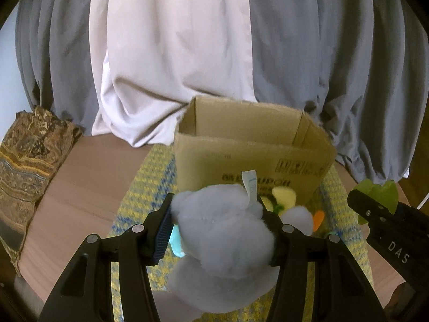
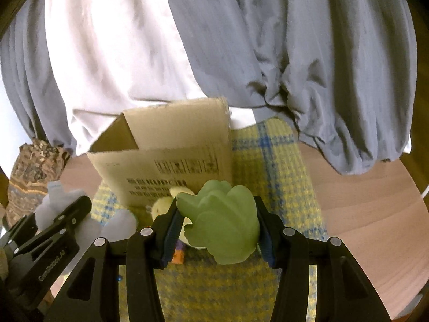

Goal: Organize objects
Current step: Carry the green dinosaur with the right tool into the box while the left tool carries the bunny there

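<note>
My left gripper is shut on a fluffy grey plush toy with a white tag, held above the mat in front of an open cardboard box. A green leafy soft toy sits pinched in my right gripper, also before the cardboard box. In the left wrist view the right gripper and its green toy show at the right edge. The right wrist view has the left gripper with the grey plush at its left edge. A yellow plush and another grey one lie by the box.
A yellow and blue checked mat covers the wooden tabletop under the box. Folded patterned cloth lies at the table's left edge. Grey and white curtains hang close behind the box.
</note>
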Available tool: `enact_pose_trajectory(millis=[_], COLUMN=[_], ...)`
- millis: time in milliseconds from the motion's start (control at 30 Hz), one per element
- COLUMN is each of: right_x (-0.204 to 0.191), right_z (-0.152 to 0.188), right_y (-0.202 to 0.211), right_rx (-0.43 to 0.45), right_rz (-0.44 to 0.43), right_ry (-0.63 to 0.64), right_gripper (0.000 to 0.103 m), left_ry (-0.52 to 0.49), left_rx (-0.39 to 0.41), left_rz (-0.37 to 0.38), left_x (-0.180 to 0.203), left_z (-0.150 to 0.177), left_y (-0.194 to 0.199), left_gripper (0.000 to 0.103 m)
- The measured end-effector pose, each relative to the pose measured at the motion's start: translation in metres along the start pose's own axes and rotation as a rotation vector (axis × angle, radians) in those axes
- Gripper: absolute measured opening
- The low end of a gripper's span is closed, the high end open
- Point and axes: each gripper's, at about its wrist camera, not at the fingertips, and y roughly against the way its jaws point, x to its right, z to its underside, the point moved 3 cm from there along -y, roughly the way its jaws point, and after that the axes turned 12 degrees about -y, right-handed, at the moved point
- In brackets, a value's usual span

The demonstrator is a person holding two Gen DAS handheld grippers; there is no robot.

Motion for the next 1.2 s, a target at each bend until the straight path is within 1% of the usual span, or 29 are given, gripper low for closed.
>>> enact_pose_trajectory(millis=[467,700,900,1000,1200], right_x=[-0.029,-0.040,-0.051,-0.054,-0.061], right_z=[-0.046,-0.067,-0.084,-0.092,-0.103], right_y=[0.027,0.029,0.024,0.016,0.000], right_rx=[0.088,0.120,0.126,0.112,0.080], right_rz=[-0.039,-0.041,-0.043,-0.049,-0.063], right_ry=[0.024,0.038,0.047,0.041,0.036], right_gripper=[0.050,0.050,0.050,0.050,0.050], left_ry=[-0.022,-0.027,-0.032,-0.030,-0.022], left_rx=[0.107,0.144,0.158,0.164,0.154], left_rz=[-0.011,-0.024,-0.030,-0.035,-0.005], left_x=[-0.010,-0.015,-0.019,-0.023,-0.029], left_z=[-0.060,-0.086,-0.105,-0.114,-0.133], left_y=[0.029,0.032,0.025,0.021,0.006], left_gripper=[0.054,0.054,0.054,0.054,0.054])
